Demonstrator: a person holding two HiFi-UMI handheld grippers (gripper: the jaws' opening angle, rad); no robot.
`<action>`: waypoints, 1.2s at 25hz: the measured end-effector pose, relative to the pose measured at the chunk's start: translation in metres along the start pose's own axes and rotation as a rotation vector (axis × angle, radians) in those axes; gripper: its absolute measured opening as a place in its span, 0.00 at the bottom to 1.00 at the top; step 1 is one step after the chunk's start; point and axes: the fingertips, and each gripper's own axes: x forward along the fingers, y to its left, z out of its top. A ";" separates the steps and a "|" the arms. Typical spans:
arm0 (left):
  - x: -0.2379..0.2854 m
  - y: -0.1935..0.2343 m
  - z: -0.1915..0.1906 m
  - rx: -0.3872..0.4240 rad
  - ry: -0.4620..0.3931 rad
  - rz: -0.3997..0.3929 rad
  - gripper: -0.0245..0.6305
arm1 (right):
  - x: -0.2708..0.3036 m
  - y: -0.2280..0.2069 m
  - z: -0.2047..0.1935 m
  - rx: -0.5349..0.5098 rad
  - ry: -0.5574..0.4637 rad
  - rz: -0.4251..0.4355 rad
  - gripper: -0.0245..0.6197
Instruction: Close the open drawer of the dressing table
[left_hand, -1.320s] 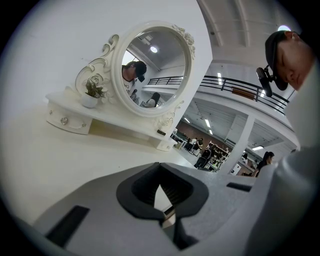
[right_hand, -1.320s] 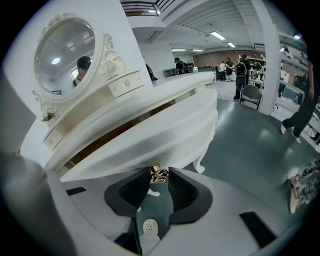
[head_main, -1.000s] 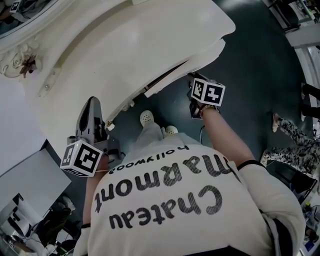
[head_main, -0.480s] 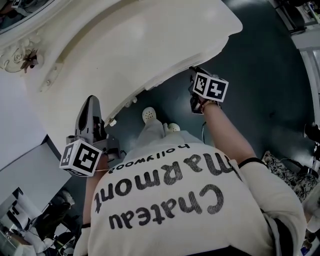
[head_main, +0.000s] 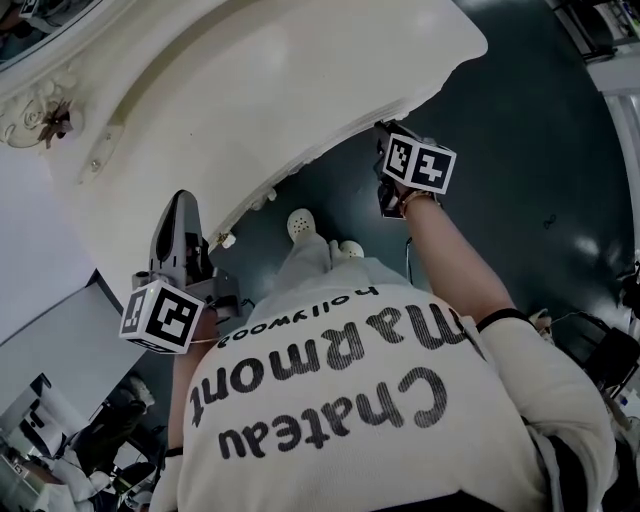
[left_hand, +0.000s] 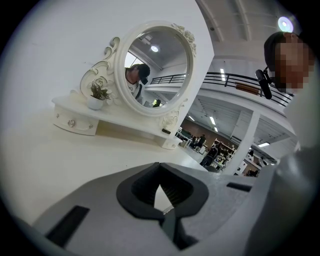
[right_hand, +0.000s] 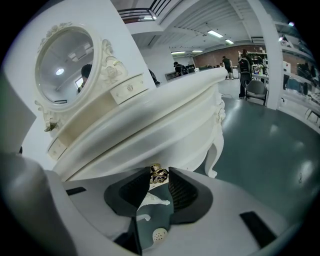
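Note:
The white dressing table (head_main: 250, 90) fills the upper left of the head view. Its drawer front (head_main: 330, 150) lies in line with the curved front under the top; in the right gripper view the drawer front (right_hand: 150, 150) is just behind the jaws. My right gripper (head_main: 383, 132) (right_hand: 159, 181) is shut on the drawer's small gold knob (right_hand: 158, 173), which sits between the pad tips. My left gripper (head_main: 180, 205) (left_hand: 159, 172) rests shut on the tabletop at the table's left end, with nothing between its pads.
An oval mirror (left_hand: 155, 65) (right_hand: 65, 60) stands at the back of the table on a low shelf with a small potted plant (left_hand: 96, 95). A curved table leg (right_hand: 215, 145) stands on the dark floor. The person's white shoes (head_main: 300, 222) are under the table's front edge.
The drawer, which stuck out from the table front a second ago, has slid in under the top. My right gripper moved in with it. The left gripper has stayed put.

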 end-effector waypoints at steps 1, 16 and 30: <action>0.000 0.000 -0.001 0.000 0.001 0.000 0.05 | 0.001 0.001 0.001 0.001 -0.001 0.001 0.24; 0.003 -0.001 0.000 0.008 0.008 0.005 0.05 | 0.009 0.006 0.009 0.005 -0.022 0.006 0.24; 0.005 0.005 0.004 0.009 0.011 -0.005 0.05 | 0.011 0.006 0.011 0.010 -0.037 -0.023 0.24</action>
